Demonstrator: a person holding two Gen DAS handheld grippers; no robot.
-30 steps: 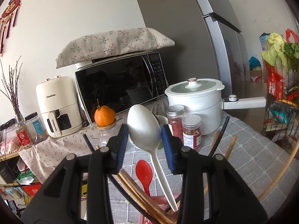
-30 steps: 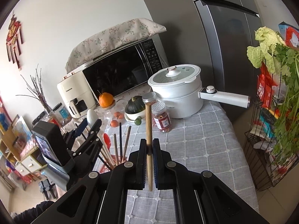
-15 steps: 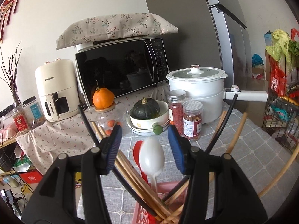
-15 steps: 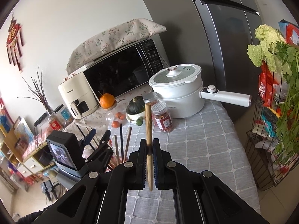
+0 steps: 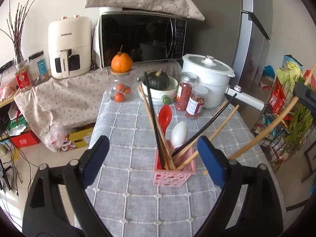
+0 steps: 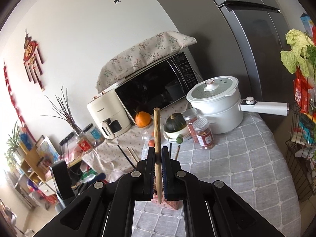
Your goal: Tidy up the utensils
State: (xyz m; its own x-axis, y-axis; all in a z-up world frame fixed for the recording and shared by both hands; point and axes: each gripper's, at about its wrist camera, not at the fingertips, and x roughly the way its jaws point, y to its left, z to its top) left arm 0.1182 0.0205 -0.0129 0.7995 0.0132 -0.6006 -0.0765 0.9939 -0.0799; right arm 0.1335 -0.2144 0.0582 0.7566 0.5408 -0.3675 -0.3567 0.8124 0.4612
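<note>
Utensils stood in the pink basket (image 5: pixel 173 174) while one chopstick (image 6: pixel 157 138) was held apart.

The left gripper (image 5: pixel 153 155), its jaws just opened wide, held nothing; the white spoon (image 5: pixel 178 133) leaned in the basket among chopsticks. The right gripper (image 6: pixel 157 158) was clamped on a wooden chopstick, perhaps above the basket.

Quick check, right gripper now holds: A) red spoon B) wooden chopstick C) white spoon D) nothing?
B: the right gripper has its jaws shut on a wooden chopstick standing upright between the pads, while the white spoon and red spoon both sit in the pink basket.
</note>
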